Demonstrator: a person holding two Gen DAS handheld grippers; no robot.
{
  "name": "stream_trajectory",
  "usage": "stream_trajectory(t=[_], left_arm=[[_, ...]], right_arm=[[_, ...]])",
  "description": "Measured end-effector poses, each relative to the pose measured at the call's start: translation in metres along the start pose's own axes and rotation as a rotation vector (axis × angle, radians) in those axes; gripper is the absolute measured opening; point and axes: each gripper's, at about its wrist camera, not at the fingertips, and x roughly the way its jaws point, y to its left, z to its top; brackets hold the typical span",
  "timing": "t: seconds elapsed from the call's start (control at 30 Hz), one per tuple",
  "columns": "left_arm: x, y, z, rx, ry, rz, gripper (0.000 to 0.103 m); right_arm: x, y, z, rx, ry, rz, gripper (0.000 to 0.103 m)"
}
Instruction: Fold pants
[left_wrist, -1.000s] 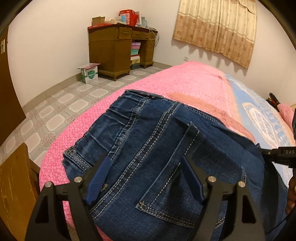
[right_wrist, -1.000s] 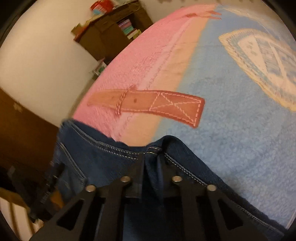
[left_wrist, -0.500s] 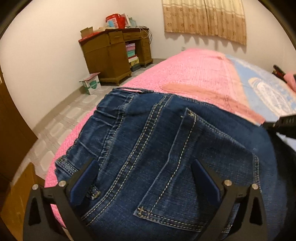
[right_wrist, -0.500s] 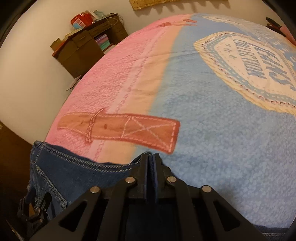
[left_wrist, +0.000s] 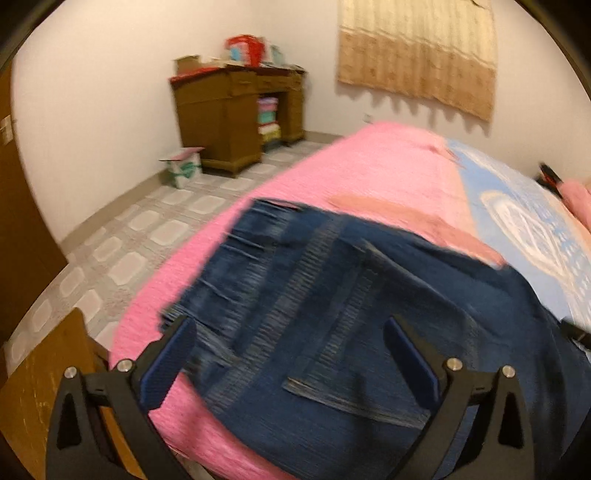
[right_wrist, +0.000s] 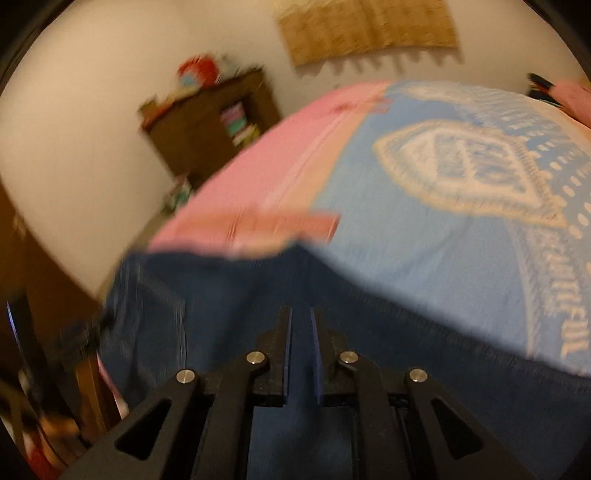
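Note:
The blue jeans (left_wrist: 332, 314) lie on the pink and blue bedspread (left_wrist: 388, 173) near the bed's corner, seat and back pocket facing up. My left gripper (left_wrist: 291, 336) is wide open above the jeans, its blue pads on either side of the pocket, holding nothing. In the right wrist view the jeans (right_wrist: 258, 295) lie flat under my right gripper (right_wrist: 300, 317), whose jaws stand a narrow gap apart with no cloth between them. Both views are blurred by motion.
A brown wooden desk (left_wrist: 236, 110) with boxes on top stands against the far wall, a small carton (left_wrist: 183, 166) on the tiled floor (left_wrist: 122, 243) beside it. A wooden piece (left_wrist: 44, 373) sits at the lower left. A curtain (left_wrist: 417, 51) hangs behind the bed.
My right gripper has let go of the jeans' edge, opened slightly and pulled back. My left gripper has opened wider and lifted away. The jeans now lie flat on the bed.

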Motion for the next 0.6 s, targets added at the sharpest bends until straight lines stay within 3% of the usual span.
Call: stream_trajectory(t=[0.17, 0.23, 0.33, 0.4, 0.47, 0.6], left_arm=[[-0.007, -0.029, -0.014, 0.1, 0.028, -0.032, 0.103], [-0.01, -0.038, -0.018, 0.135, 0.03, -0.023, 0.103], [-0.013, -0.047, -0.018, 0.143, 0.044, -0.027, 0.103], [-0.019, -0.054, -0.016, 0.144, 0.043, -0.041, 0.103], [-0.025, -0.062, -0.014, 0.16, 0.034, -0.043, 0.103], [-0.037, -0.081, -0.012, 0.198, 0.017, -0.056, 0.103]], right_arm=[[0.01, -0.033, -0.038, 0.044, 0.111, -0.067, 0.01], [-0.009, -0.074, -0.046, 0.131, 0.085, -0.042, 0.01], [-0.043, -0.139, -0.057, 0.26, 0.062, -0.119, 0.01], [-0.066, -0.182, -0.065, 0.324, 0.044, -0.097, 0.006], [-0.093, -0.219, -0.075, 0.361, 0.027, -0.134, 0.004], [-0.162, -0.294, -0.096, 0.426, -0.001, -0.445, 0.007]])
